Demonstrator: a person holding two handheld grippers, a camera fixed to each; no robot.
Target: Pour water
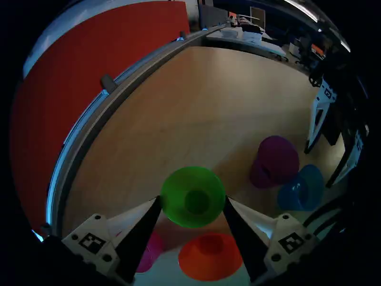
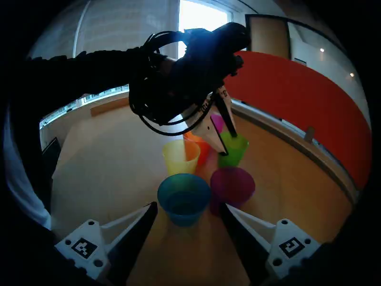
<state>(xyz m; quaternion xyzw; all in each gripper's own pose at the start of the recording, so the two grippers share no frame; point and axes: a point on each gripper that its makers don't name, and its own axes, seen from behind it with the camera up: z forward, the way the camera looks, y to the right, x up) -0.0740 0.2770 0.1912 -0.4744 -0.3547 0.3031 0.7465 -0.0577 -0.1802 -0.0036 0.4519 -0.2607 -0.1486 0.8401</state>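
My left gripper (image 1: pixel 192 202) is shut on a green cup (image 1: pixel 193 195), one fingertip pressing each side of its rim. In the right gripper view the same left gripper (image 2: pixel 224 136), held by a dark-sleeved hand, reaches down onto the green cup (image 2: pixel 233 148). My right gripper (image 2: pixel 186 206) stands open, with a blue cup (image 2: pixel 184 198) between its fingers and a small gap on each side. The blue cup (image 1: pixel 301 188) rests on the wooden table next to a purple cup (image 1: pixel 275 159), with the right gripper's white fingers (image 1: pixel 316 119) behind them.
An orange cup (image 1: pixel 209 255) and a pink cup (image 1: pixel 150 252) lie below the green one. A yellow cup (image 2: pixel 180 156) and the purple cup (image 2: pixel 232 186) crowd the blue cup. A red partition (image 1: pixel 81 90) and a metal rail (image 1: pixel 102 107) border the table (image 1: pixel 200 105).
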